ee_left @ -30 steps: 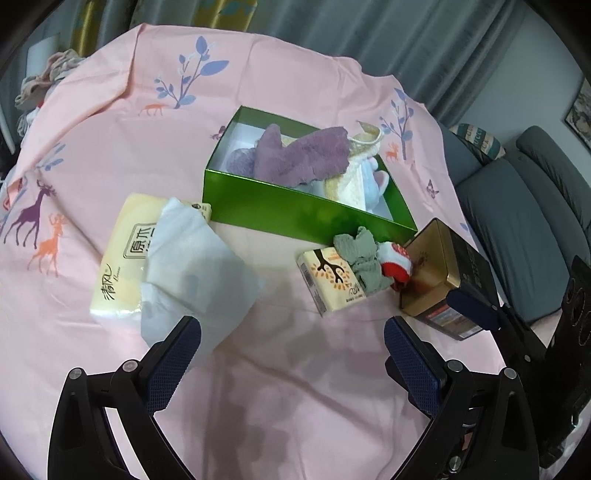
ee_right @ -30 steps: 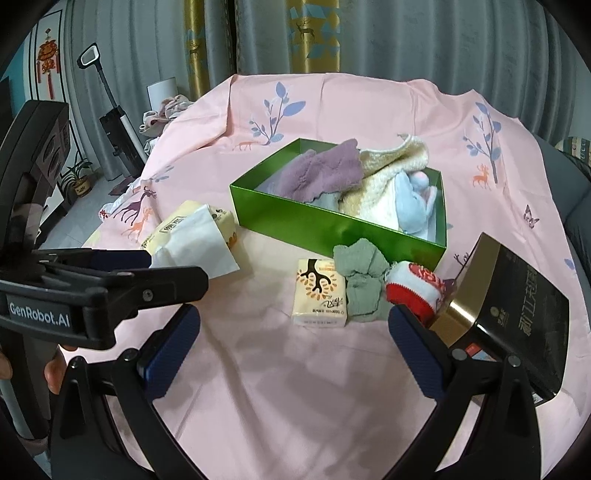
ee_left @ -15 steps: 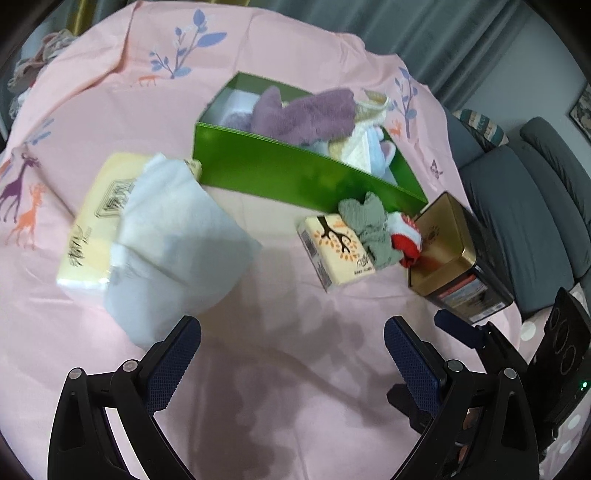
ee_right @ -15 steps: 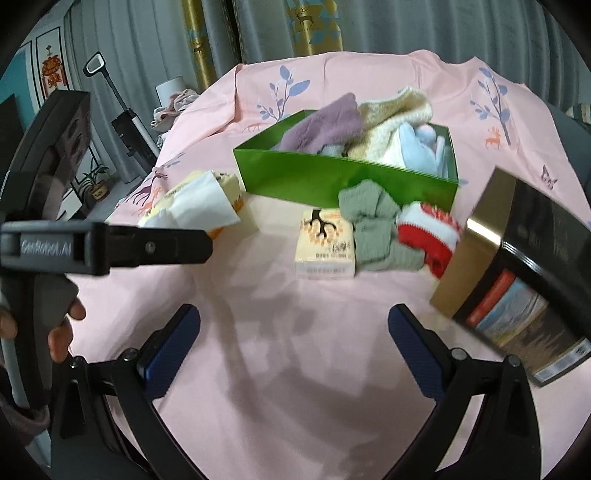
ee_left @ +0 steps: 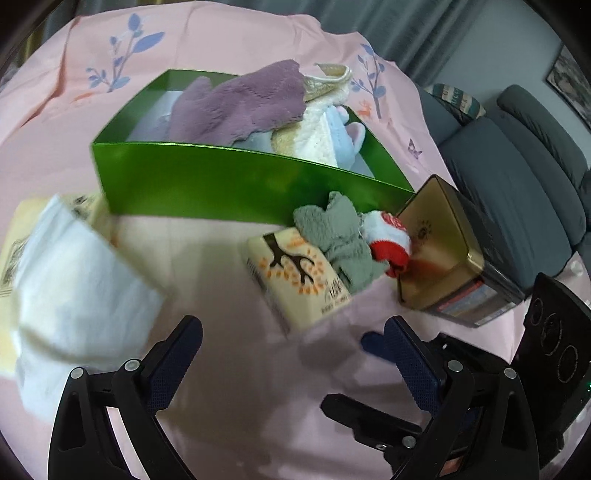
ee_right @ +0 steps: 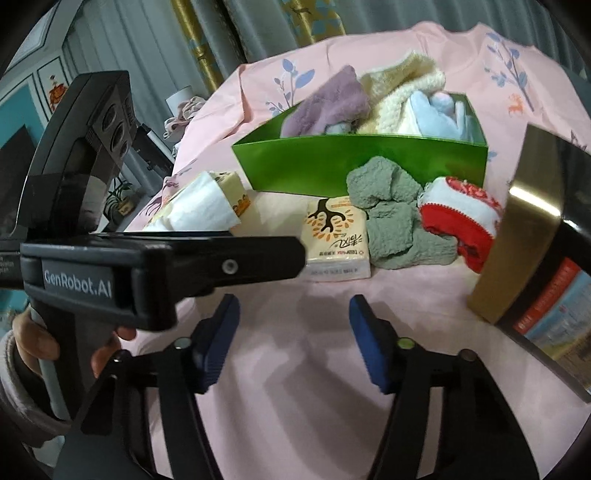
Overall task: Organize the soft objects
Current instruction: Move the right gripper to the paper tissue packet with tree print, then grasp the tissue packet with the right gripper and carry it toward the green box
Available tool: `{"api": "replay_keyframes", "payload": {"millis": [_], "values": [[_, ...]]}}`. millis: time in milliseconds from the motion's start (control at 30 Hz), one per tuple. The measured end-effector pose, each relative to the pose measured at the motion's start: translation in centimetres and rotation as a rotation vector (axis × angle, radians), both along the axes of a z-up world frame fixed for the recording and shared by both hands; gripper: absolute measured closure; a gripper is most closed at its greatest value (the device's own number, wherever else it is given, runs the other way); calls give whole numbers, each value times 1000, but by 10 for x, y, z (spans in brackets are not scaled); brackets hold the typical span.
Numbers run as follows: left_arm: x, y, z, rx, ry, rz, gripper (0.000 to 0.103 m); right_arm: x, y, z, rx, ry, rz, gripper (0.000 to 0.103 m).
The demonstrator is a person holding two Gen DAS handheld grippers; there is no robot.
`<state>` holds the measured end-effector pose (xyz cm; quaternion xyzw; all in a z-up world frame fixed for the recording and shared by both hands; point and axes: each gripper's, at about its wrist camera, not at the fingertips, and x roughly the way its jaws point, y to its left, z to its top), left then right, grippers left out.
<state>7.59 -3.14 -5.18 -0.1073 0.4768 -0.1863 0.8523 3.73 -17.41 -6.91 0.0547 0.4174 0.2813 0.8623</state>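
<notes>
grey curtains (ee_left: 406, 33) | grey sofa (ee_left: 517, 177) | gold drapes (ee_right: 199, 48) | teal wall (ee_right: 22, 107)

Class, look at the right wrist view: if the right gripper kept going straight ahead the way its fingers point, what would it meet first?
Probably the small tissue pack, lying just beyond the open right gripper. The grey-green sock sits just right of that line; depth is uncertain.

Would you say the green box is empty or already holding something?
Holding something: the green box has a purple cloth and cream knit piled above its rim.
</notes>
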Motion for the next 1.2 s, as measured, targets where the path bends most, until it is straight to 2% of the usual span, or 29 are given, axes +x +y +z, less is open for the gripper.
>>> {"api": "replay_keyframes", "payload": {"millis": [167,367,533,667,767,867,900,967,1000,1067,1200], "values": [[23,-4,-9,-20,24,-9,5,19,1,-11,-7,38,-41,52],[41,-4,-20,-83,73,-9,28,38,1,-12,26,58,-60,50],[42,3,-21,-122,82,3,29,48,3,-12,33,68,-44,48],[47,16,-24,-173,115,28,41,52,6,-10,27,68,-28,40],[48,20,-25,-189,131,36,42,56,12,-9,-3,59,-18,38],[48,17,-25,-162,134,26,42,62,15,-10,5,67,5,36],[49,15,-24,-150,130,20,42,63,17,-10,8,67,15,36],[47,13,-24,-144,125,24,42,62,18,-8,-2,55,19,44],[47,15,-24,-148,122,31,42,61,18,-8,-10,51,19,54],[45,16,-24,-166,131,32,43,57,13,-10,7,56,20,55],[29,13,-22,-125,107,16,43,38,10,-9,3,47,29,56]]}}
